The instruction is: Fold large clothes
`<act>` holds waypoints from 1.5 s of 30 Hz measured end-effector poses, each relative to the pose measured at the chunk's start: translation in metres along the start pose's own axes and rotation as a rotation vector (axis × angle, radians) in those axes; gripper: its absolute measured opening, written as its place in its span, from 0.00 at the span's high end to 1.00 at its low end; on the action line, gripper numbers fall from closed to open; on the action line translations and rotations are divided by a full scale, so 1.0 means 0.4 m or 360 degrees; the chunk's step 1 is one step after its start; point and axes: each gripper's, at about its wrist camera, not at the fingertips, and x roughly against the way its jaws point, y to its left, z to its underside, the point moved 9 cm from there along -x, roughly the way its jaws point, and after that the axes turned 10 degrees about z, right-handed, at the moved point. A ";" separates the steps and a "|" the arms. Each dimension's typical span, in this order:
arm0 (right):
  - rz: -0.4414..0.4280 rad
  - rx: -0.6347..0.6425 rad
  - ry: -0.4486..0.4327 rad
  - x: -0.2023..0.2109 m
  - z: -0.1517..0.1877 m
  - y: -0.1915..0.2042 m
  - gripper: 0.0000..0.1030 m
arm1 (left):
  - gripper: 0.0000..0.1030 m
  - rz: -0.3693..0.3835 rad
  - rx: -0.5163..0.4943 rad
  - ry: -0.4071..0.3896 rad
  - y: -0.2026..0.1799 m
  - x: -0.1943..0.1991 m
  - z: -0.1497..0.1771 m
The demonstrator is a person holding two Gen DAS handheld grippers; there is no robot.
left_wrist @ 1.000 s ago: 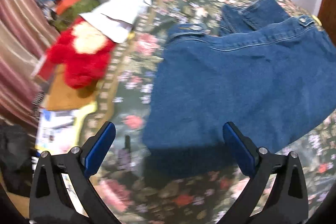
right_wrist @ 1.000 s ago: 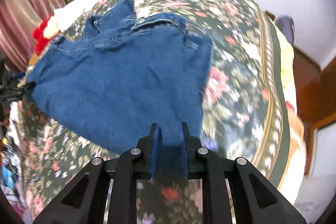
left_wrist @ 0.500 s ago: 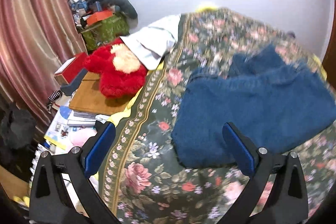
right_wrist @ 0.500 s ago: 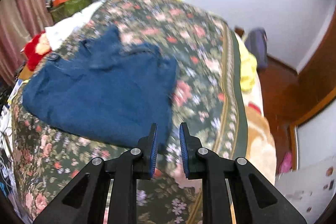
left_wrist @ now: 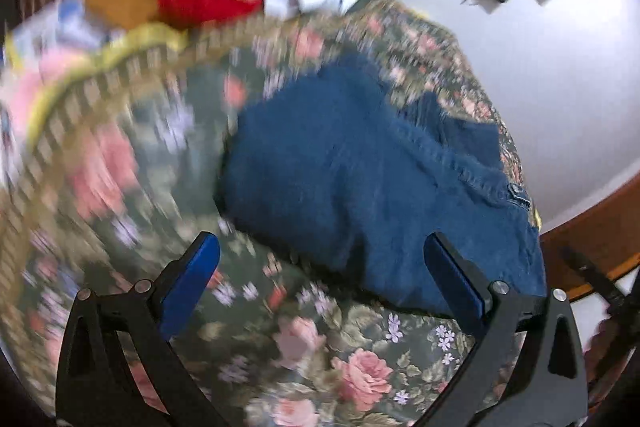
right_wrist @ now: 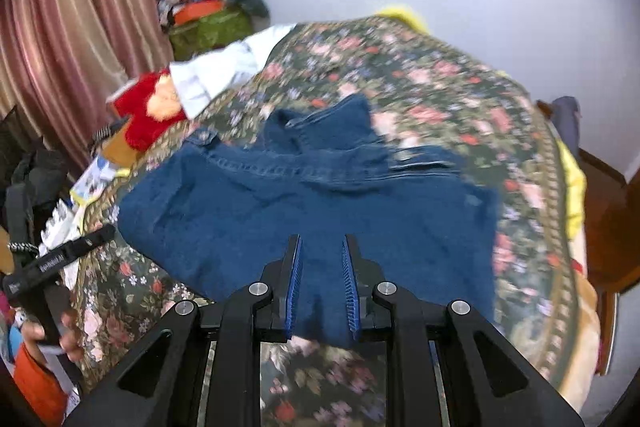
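The jeans point(right_wrist: 312, 203) are seen folded on the floral bedspread point(right_wrist: 440, 87), waistband toward the far wall and near edge toward the foot of the bed. In the right wrist view the right gripper point(right_wrist: 322, 283) is set above that near edge; its blue pads are drawn close, a narrow gap left, and denim is seen through and below the gap, though a grip on the cloth cannot be confirmed. In the left wrist view, which is blurred and tilted, the left gripper point(left_wrist: 320, 275) is held wide, nothing between its fingers; the jeans point(left_wrist: 380, 187) lie just beyond its fingertips. A red plush toy point(right_wrist: 148, 107) and white cloth point(right_wrist: 224, 67) are noted at the left bedside, a striped curtain point(right_wrist: 72, 27) behind them.
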 end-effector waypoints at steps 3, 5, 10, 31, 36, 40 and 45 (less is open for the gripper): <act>-0.0001 0.0082 0.0152 -0.104 0.027 0.039 0.85 | 0.02 0.0090 0.0143 0.0091 0.020 -0.061 0.029; 0.0006 0.0128 0.0275 -0.171 0.060 0.054 0.85 | 0.04 0.0143 0.0168 0.0130 0.017 -0.091 0.038; 0.0014 0.0209 0.0320 -0.262 0.122 0.066 0.85 | 0.07 0.0319 0.0129 0.0214 -0.031 -0.164 0.030; -0.0332 -0.0014 0.0395 -0.201 0.080 0.127 0.85 | 0.62 -0.0086 -0.0473 -0.0114 -0.133 -0.085 -0.140; -0.0478 0.0095 0.0456 -0.208 0.057 0.264 0.85 | 0.62 -0.0149 -0.0530 -0.0189 -0.113 -0.005 -0.131; -0.0552 0.0266 0.0678 -0.303 0.129 0.389 0.85 | 0.62 -0.0278 -0.0606 -0.0171 -0.082 -0.018 -0.112; -0.0628 0.0186 0.0770 -0.350 0.149 0.411 0.85 | 0.62 -0.0346 -0.0700 -0.0206 -0.106 -0.025 -0.120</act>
